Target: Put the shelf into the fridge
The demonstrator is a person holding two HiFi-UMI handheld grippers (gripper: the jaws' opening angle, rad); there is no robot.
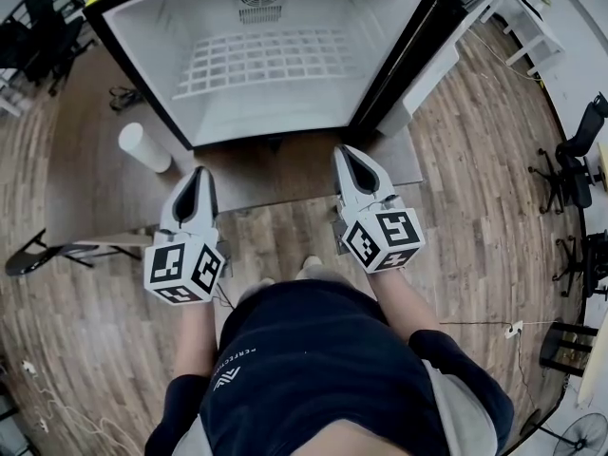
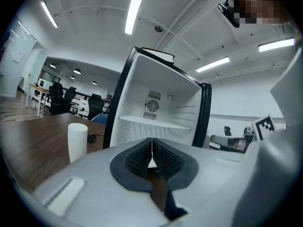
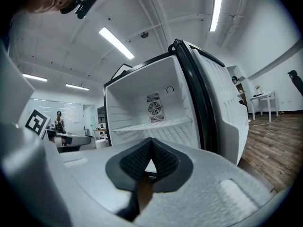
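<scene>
The small white fridge (image 1: 285, 8) stands with its door (image 1: 432, 41) swung to the right. Inside, the white wire shelf (image 1: 268, 61) lies flat across the cabinet, under the round fan grille on the back wall; the same shelf (image 2: 154, 123) (image 3: 151, 126) shows in both gripper views. My left gripper (image 1: 200, 175) and right gripper (image 1: 345, 152) hover side by side in front of the fridge, both pointing at it. Both are shut with nothing between the pads. Neither touches the fridge.
A white cylinder (image 1: 143, 146) stands on the brown table (image 1: 85, 160) left of the fridge. The open door blocks the right side. Office chairs (image 1: 570, 164) stand at far right, on the wood floor (image 1: 475, 207). The person's legs fill the bottom of the head view.
</scene>
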